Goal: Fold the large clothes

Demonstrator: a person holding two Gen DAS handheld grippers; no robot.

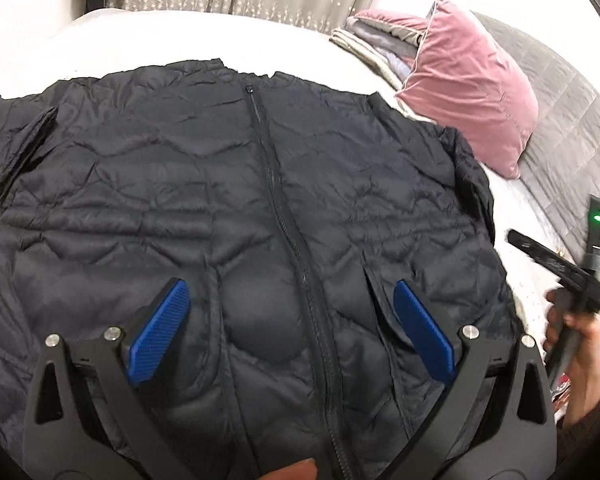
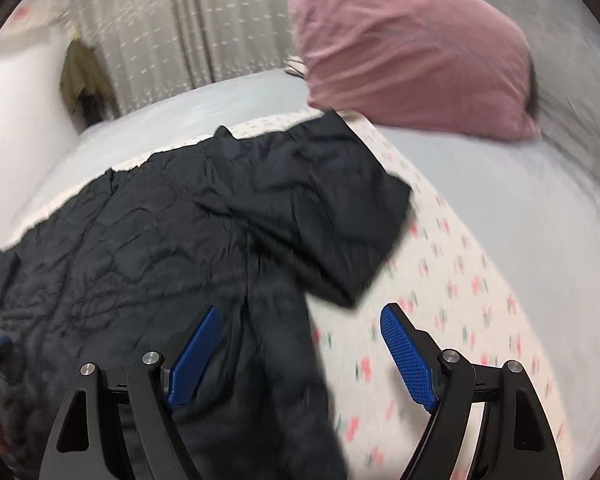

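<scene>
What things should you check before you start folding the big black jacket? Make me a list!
1. Jacket lying flat, front up on the bed: ok.
2. Zipper closed: ok along the stretch in view.
3. Left gripper open and empty, above the lower front: ok.
4. Right gripper open and empty, at the jacket's right edge: ok.
5. Right sleeve straightened: not ok, it lies angled out to the side with rumpled fabric.
6. Pink pillow clear of the jacket: cannot tell; it sits very close to the shoulder.
</scene>
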